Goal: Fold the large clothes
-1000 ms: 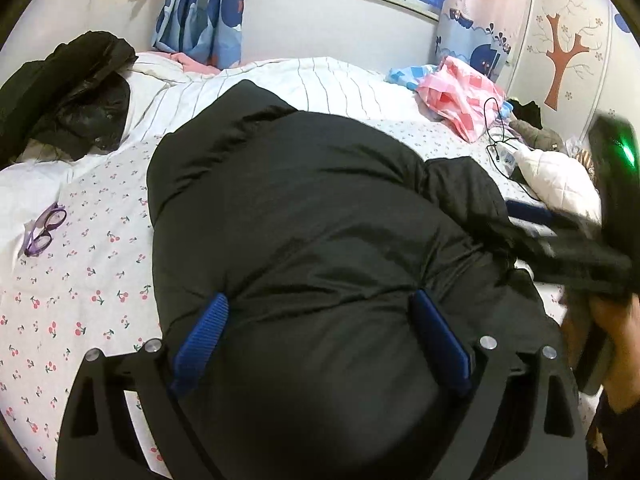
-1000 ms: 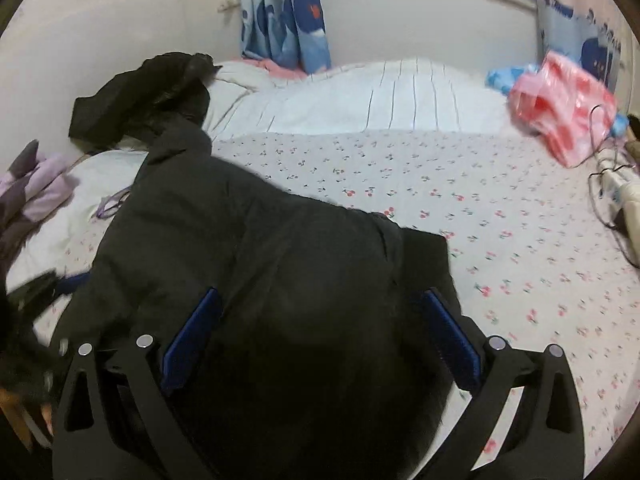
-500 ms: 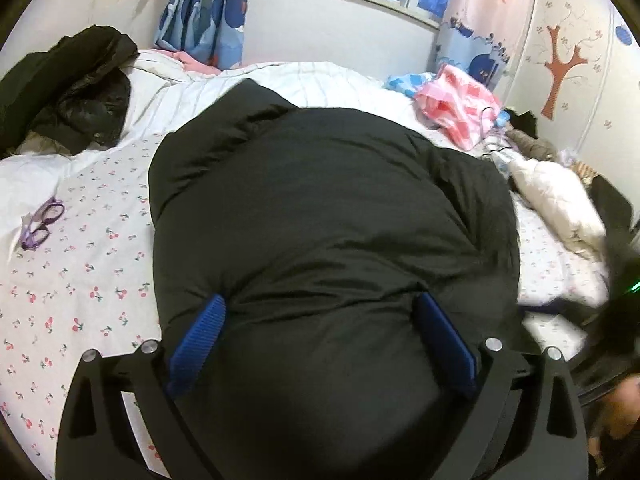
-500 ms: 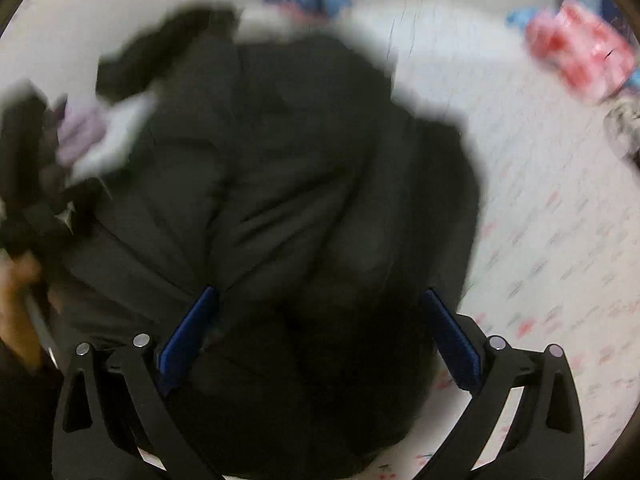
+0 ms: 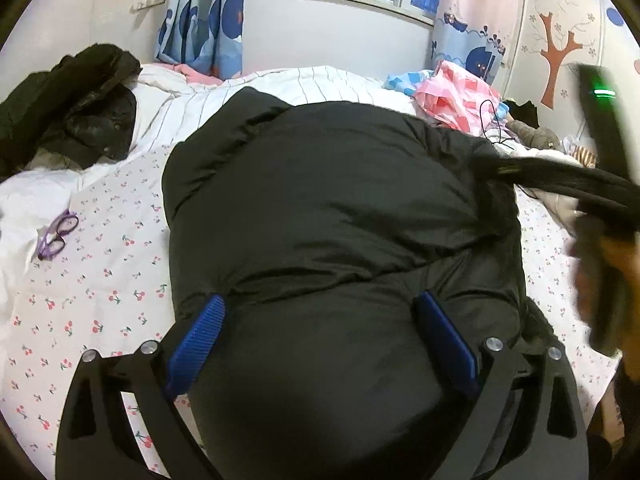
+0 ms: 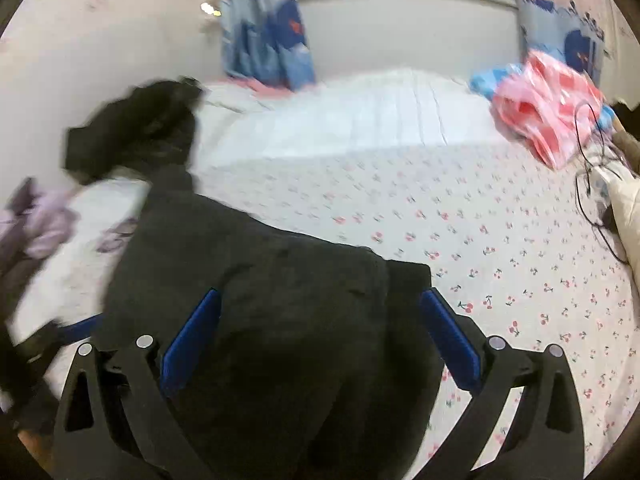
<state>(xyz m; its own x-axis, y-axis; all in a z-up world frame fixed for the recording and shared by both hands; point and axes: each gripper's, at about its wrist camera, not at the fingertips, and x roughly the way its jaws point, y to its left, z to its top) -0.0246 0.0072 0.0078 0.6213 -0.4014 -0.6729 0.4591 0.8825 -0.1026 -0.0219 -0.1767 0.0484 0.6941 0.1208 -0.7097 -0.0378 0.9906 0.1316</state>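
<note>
Left wrist view: my left gripper has its two blue-padded fingers spread wide, nothing clamped between them, poised over the near end of the one bulky black puffer jacket. The jacket lies on the cherry-print bed sheet with its long axis running away from me, near to far, collar end far. At the right edge my right gripper reaches in toward the jacket's right side; whether it touches the cloth I cannot tell. On the far left lies one heap of dark clothes, nearer left one pair of purple glasses, and far right one pink-and-white checked cloth.

Right wrist view, blurred: the right gripper is also wide open and empty, and the jacket fills the gap between its fingers and spreads left; bare sheet lies right.

I judge the coming fold turns on that lengthwise axis: the right edge lies nearer my right gripper, so that hand would take it leftward across.
</note>
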